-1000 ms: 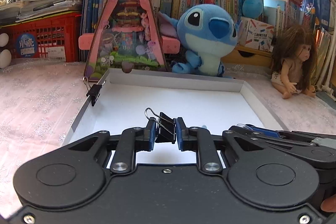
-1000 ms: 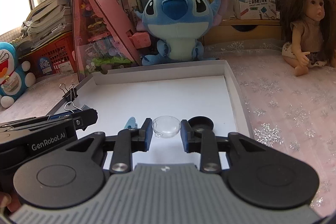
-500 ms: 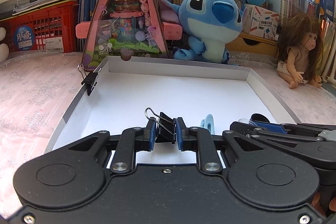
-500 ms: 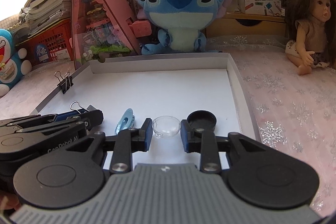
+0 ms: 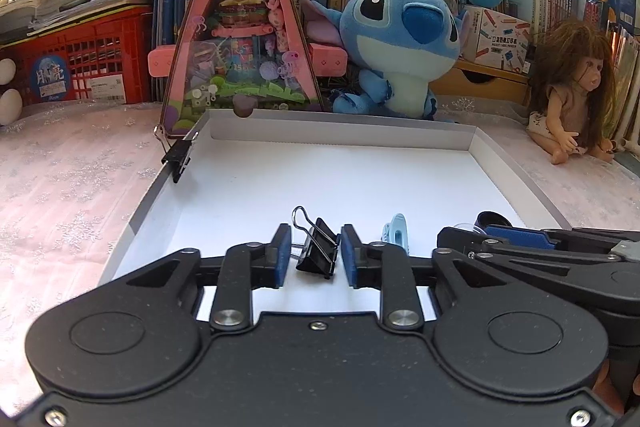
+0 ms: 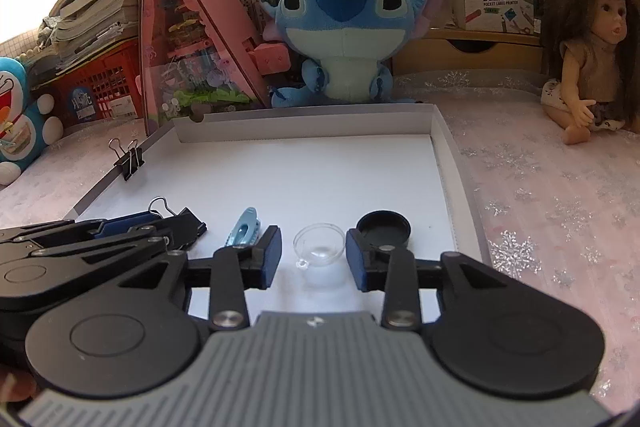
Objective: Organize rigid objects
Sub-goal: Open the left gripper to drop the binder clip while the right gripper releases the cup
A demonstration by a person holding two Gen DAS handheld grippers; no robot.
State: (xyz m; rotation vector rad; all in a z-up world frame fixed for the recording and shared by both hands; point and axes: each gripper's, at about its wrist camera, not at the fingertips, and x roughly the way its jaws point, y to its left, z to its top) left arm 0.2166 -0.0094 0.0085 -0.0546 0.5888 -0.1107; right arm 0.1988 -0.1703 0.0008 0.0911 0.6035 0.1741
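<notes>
Release step: left gripper (image 5: pixel 312 255) jaws opening, binder clip (image 5: pixel 317 250) loose between, near tray (image 5: pixel 340 137) front edge; right gripper (image 6: pixel 313 258) opening around clear dish (image 6: pixel 319 245), seemingly untouched; next: withdraw both without nudging

Lots of free white floor in the middle and back of the tray (image 6: pixel 304 179). Along the near edge, a row in the way: black clip (image 5: pixel 317 249), blue clip (image 6: pixel 244 231), clear dish (image 6: pixel 319 246), black cap (image 6: pixel 384 229). Another clip (image 6: pixel 129 157) on the left wall. Big plush (image 6: pixel 344 27) and pink toy house (image 5: pixel 240 39) blocking the back.
</notes>
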